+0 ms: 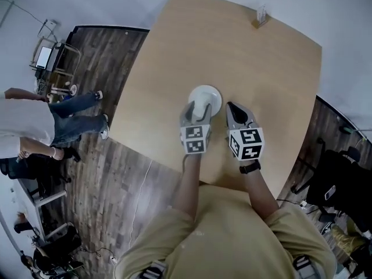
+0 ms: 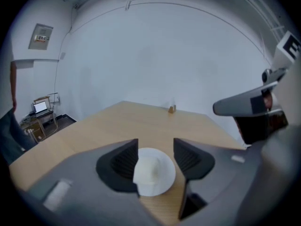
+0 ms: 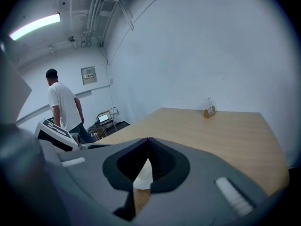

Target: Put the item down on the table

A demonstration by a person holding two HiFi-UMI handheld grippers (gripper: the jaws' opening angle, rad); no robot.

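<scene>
The right hand-held gripper (image 3: 148, 142) has its jaws together on nothing. The left hand-held gripper (image 2: 155, 147) has its jaws apart around the white round item (image 1: 206, 96), which seems to rest on the counter (image 1: 244, 57). The putting down looks finished, so the next move calls for lifting the left one away without pushing the item.

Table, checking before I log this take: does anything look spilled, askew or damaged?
Nothing stands out: the dish lies flat and whole on the table, nothing spilled; the holder at the far edge stands upright.
</scene>
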